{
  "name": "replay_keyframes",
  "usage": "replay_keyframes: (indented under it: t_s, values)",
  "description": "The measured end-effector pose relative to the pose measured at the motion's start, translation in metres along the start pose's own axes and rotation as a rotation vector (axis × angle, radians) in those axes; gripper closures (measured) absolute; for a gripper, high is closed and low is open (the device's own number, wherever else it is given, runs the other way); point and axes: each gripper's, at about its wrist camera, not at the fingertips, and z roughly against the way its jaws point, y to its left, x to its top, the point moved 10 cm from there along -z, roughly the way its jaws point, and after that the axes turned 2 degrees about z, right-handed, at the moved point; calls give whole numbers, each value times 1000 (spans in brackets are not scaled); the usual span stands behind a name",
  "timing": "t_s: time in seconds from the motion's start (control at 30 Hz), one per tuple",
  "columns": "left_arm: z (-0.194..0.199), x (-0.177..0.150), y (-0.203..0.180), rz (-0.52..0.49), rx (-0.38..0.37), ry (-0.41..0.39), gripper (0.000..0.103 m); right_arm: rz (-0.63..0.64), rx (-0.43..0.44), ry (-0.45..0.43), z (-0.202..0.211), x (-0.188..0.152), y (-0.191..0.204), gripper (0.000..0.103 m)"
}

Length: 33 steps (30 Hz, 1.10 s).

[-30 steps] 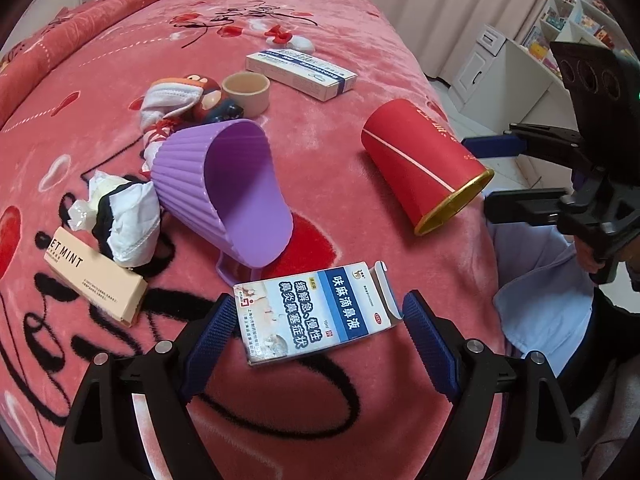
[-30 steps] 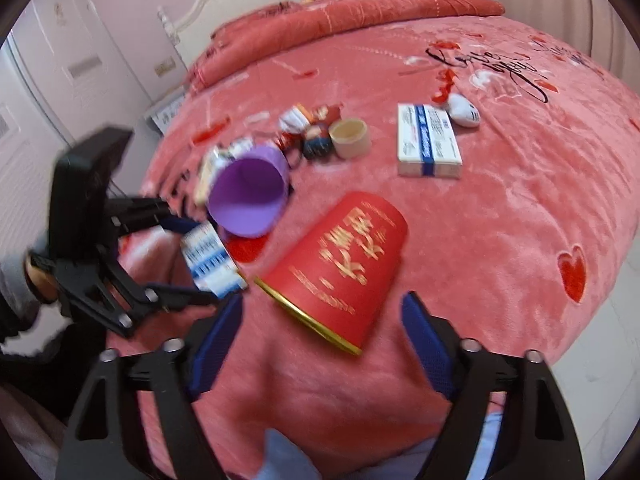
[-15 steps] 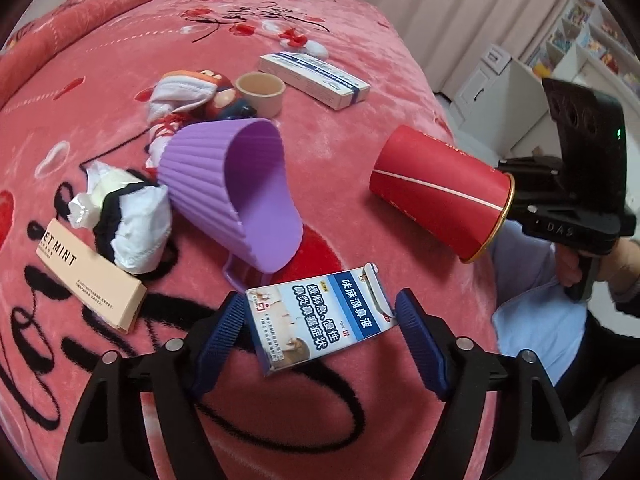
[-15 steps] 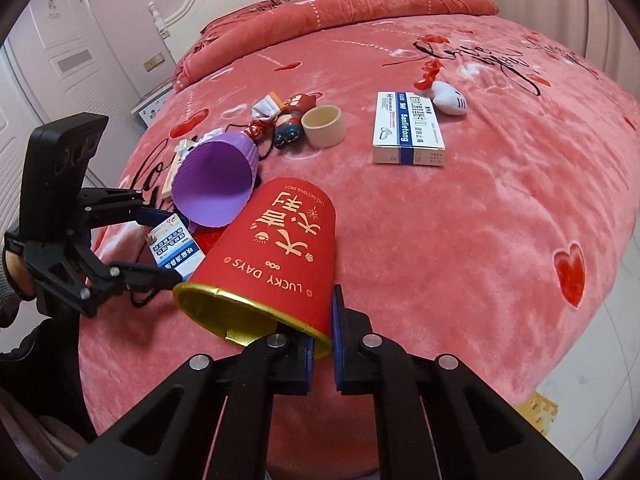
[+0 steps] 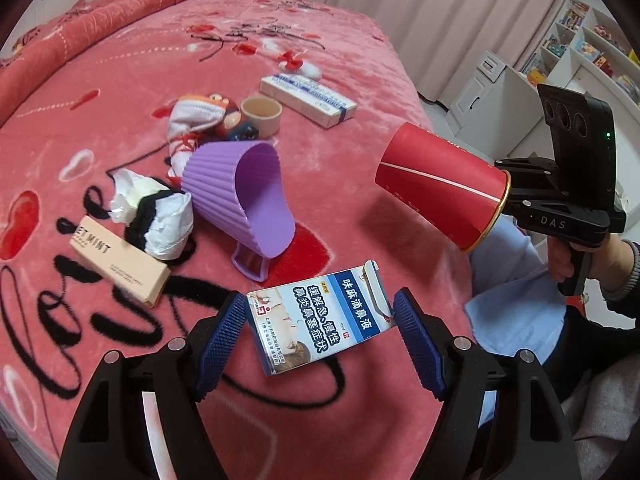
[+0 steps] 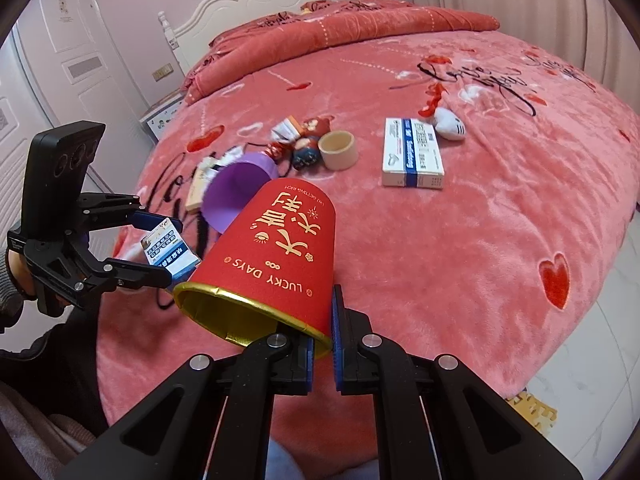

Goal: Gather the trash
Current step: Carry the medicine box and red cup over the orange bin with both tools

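My left gripper (image 5: 320, 328) is shut on a blue-and-white medicine box (image 5: 320, 320) and holds it tilted above the pink bed; it also shows in the right wrist view (image 6: 170, 254). My right gripper (image 6: 322, 340) is shut on the gold rim of a red paper cup (image 6: 276, 256) and holds it lifted on its side; the cup shows at the right of the left wrist view (image 5: 440, 190). A purple ribbed bin (image 5: 244, 196) lies on its side on the bed, mouth towards me.
On the pink blanket (image 5: 120, 80) lie a beige mint box (image 5: 120, 266), crumpled white tissue (image 5: 156, 216), a toy figure (image 5: 204, 116), a tape roll (image 5: 262, 114) and a long white-blue box (image 5: 308, 98). White shelves (image 5: 520, 92) stand to the right.
My right gripper closed on the red cup's rim and lifted it off the bed. My left gripper closed on the medicine box and raised it.
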Motion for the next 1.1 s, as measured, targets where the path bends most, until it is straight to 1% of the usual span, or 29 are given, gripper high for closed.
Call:
replay_keyframes:
  t_s: [0.27, 0.57, 0.67, 0.8, 0.87, 0.97, 1.1]
  values:
    - [28, -10, -19, -31, 13, -23, 27, 18, 18, -34, 33, -4, 27, 96]
    - [49, -35, -43, -55, 23, -37, 27, 41, 63, -40, 58, -31, 67, 96]
    - [53, -38, -51, -67, 27, -40, 27, 45, 65, -51, 68, -38, 74, 96]
    - [55, -33, -69, -112, 28, -45, 27, 29, 48, -78, 86, -47, 69, 96]
    - [53, -25, -83, -151, 22, -45, 27, 12, 35, -94, 97, -52, 63, 95]
    - [47, -13, -105, -213, 8, -40, 27, -21, 3, -127, 119, -62, 47, 95]
    - [29, 10, -145, -311, -25, -29, 27, -90, -57, -174, 154, -81, 12, 95]
